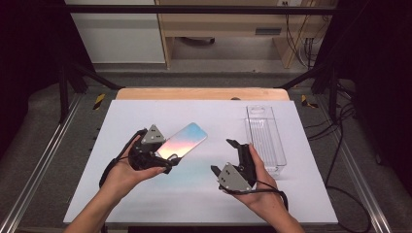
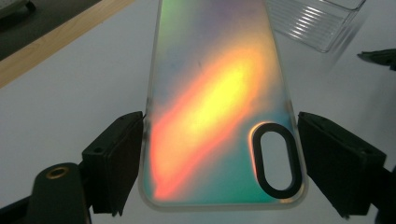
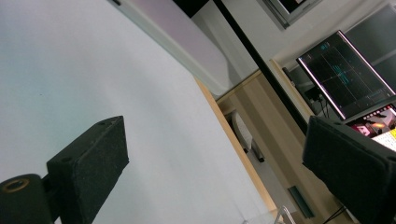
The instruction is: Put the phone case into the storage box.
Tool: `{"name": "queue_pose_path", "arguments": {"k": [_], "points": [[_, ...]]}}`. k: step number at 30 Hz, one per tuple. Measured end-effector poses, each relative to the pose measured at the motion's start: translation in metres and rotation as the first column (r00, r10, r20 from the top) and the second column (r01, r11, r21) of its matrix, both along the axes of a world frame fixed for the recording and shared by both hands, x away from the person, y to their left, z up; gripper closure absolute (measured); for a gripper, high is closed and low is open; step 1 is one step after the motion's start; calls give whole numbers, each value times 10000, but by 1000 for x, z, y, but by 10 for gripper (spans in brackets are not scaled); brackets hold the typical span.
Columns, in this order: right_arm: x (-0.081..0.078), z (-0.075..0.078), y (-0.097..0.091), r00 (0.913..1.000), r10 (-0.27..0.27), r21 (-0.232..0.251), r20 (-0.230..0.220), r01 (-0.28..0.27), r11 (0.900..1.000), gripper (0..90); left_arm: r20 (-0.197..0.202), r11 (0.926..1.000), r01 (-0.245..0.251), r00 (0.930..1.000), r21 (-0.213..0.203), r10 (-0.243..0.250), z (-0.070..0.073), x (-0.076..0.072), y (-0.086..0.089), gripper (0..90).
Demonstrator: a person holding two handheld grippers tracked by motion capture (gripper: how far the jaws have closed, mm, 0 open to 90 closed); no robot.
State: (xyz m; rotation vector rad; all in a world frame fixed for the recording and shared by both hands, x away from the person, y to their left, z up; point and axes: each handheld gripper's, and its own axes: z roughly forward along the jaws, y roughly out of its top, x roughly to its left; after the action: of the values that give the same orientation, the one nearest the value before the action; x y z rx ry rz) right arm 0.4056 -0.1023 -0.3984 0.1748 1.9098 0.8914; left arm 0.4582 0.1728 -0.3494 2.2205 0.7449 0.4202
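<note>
So the left gripper (image 1: 165,158) has its fingers (image 2: 114,163) clamped on the two long edges of a phone case (image 2: 219,102), the shiny rainbow kind with an oval camera cutout near the held end. In the high view the case (image 1: 183,140) sticks out from the gripper up and to the right, above the white worktop (image 1: 145,204), left of centre. The right gripper (image 1: 224,155) sits apart to the right with its fingers (image 3: 91,161) spread and nothing between them. Just beside it on the right, a clear plastic tray (image 1: 265,138) lies lengthwise on the worktop.
</note>
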Motion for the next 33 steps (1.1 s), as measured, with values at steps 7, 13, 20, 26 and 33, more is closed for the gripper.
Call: {"name": "queue_pose_path", "arguments": {"k": [7, 13, 20, 26, 33], "points": [[4, 2, 12, 9989, 81, -592, 452, -54, 9982, 101, -56, 9994, 117, 9999, 319, -115, 11, 4, 0, 170], [3, 4, 17, 9970, 44, -873, 775, 24, 9962, 116, -46, 9988, 178, 9998, 459, -176, 17, 5, -4, 170], [-1, 4, 23, 9923, 104, -1321, 1231, 60, 9912, 132, -164, 9960, 376, 9992, 806, -364, 14, 1, -11, 170], [-9, -2, 29, 9857, 141, -1825, 1678, 170, 9831, 159, -207, 9955, 496, 9986, 813, -480, 15, 0, -18, 170], [-13, -6, 39, 9767, 304, -2246, 2125, 186, 9743, 206, -257, 9936, 654, 9977, 919, -633, 18, -2, -24, 170]]}}
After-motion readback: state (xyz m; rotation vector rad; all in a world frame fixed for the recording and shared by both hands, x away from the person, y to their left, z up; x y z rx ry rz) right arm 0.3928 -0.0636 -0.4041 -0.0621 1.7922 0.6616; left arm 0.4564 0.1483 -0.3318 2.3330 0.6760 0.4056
